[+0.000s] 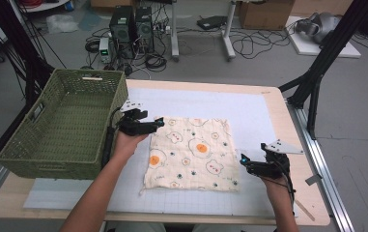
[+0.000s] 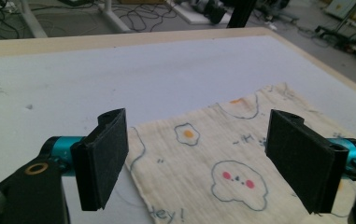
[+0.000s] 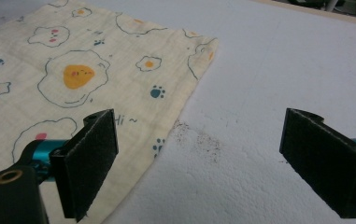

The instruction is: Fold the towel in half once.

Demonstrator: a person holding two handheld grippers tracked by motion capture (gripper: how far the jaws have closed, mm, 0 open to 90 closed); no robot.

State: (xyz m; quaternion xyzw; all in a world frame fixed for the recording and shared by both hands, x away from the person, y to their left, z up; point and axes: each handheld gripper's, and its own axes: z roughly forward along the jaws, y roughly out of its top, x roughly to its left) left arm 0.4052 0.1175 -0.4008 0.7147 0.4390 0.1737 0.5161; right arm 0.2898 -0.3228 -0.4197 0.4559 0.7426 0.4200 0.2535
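Cream cotton cloth printed with fried eggs and bears (image 1: 191,152) lies flat on the white table mat (image 1: 249,108). Your left gripper (image 1: 158,123) hovers at its far-left corner, your right gripper (image 1: 244,160) beside its near-right edge, both with jaws spread wide. Woven green basket (image 1: 65,123) sits left.

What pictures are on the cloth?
Fried eggs, bear faces and paw prints on the cream cloth, clearest in the right gripper view.

A green woven basket (image 1: 63,125) sits at the table's (image 1: 273,104) left edge, with computer towers (image 1: 132,25) and cables (image 1: 254,46) on the floor beyond.
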